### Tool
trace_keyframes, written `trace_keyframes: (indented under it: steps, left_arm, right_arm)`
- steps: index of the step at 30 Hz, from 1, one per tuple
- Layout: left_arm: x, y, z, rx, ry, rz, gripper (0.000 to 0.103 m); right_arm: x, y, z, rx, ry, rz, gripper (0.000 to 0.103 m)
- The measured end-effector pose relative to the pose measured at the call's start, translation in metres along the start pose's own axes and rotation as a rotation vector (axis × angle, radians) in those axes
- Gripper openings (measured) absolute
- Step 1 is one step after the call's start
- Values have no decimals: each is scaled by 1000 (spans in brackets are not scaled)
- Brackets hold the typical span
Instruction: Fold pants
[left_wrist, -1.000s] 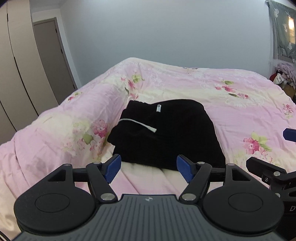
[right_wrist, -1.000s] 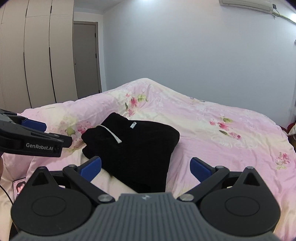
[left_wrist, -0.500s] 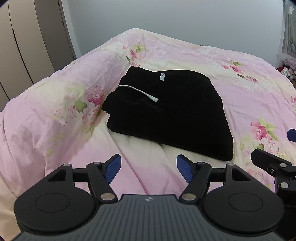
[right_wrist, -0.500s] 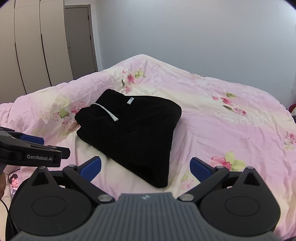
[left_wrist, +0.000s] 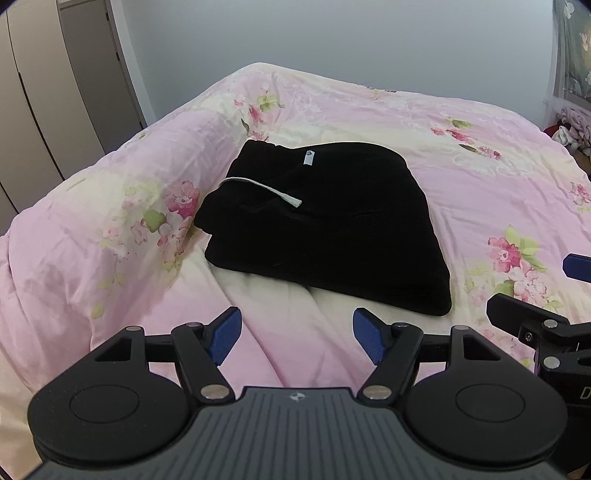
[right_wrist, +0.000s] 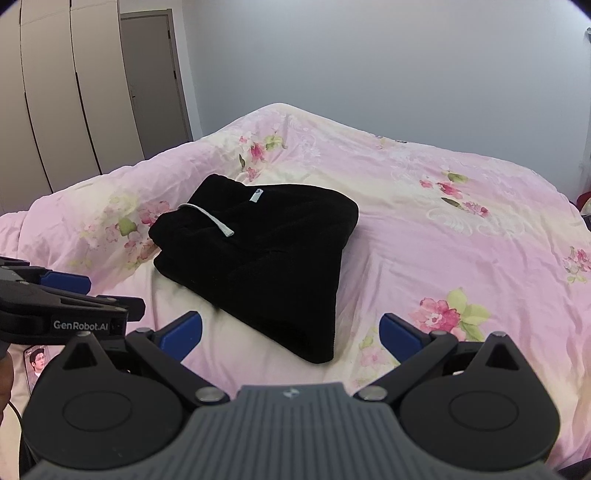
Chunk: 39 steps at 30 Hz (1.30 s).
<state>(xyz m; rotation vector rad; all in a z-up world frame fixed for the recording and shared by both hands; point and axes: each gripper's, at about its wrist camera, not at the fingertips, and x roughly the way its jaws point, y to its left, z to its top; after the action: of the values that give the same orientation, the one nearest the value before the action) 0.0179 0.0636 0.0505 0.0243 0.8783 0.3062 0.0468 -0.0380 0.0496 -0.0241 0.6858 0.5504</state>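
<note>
The black pants (left_wrist: 325, 229) lie folded into a compact bundle on the pink floral bed (left_wrist: 480, 177), with a white drawstring (left_wrist: 266, 190) and a small tag on top. They also show in the right wrist view (right_wrist: 258, 254). My left gripper (left_wrist: 295, 334) is open and empty, above the bedding just short of the bundle's near edge. My right gripper (right_wrist: 290, 330) is open and empty, above the bundle's near corner. Each gripper shows at the edge of the other's view, the right one (left_wrist: 546, 295) and the left one (right_wrist: 66, 295).
A beige wardrobe (right_wrist: 66, 103) and a door (right_wrist: 159, 74) stand at the left behind the bed. A grey wall runs behind. Clothes are piled at the far right (left_wrist: 572, 125). A phone or card with a face (right_wrist: 35, 363) lies at the bed's left edge.
Both grippers have stayed open and hover a little back from the pants; the views tilted down at first, then rose slightly. The pants have not moved.
</note>
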Motion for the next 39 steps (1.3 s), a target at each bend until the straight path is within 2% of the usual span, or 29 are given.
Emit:
trace_keyframes:
  steps: [39]
  left_arm:
    - [-9, 1, 2, -7, -16, 9, 83]
  right_arm:
    - [-9, 5, 2, -20, -15, -9, 98]
